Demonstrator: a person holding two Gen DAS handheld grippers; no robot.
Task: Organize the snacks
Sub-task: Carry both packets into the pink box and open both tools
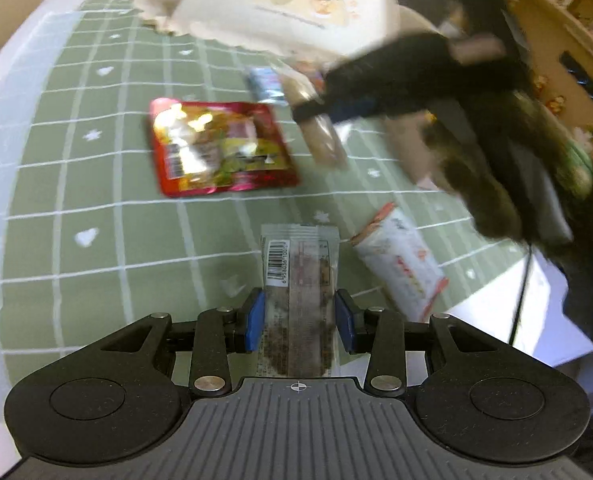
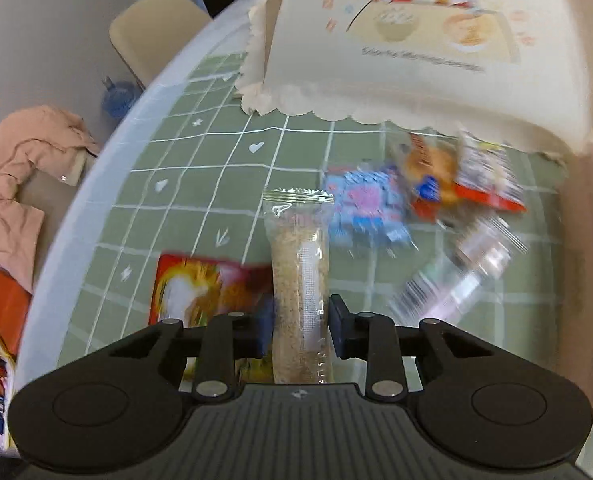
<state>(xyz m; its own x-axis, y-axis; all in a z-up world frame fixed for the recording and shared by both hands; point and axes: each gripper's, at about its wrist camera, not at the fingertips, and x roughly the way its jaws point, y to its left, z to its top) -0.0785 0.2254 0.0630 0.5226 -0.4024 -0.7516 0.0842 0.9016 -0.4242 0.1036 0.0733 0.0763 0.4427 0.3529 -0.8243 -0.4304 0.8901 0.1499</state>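
Both of your tongs are pinching a snack bar above the green checked surface (image 1: 76,160).

Your left tongs (image 1: 299,320) grip a dark bar in a clear wrapper (image 1: 296,280) between the blue pads, its barcode end pointing away from you. Your right tongs (image 2: 301,326) are pressed onto a pale crumbly bar in a clear wrapper (image 2: 299,272), held lengthwise, crimped end forward. On the cloth lie a red foil packet (image 1: 220,148), a white and orange packet (image 1: 400,264) just beside the dark bar, and a blurred cluster of small packets (image 2: 424,188) near the cream scalloped box (image 2: 416,64), which stands at the far side.
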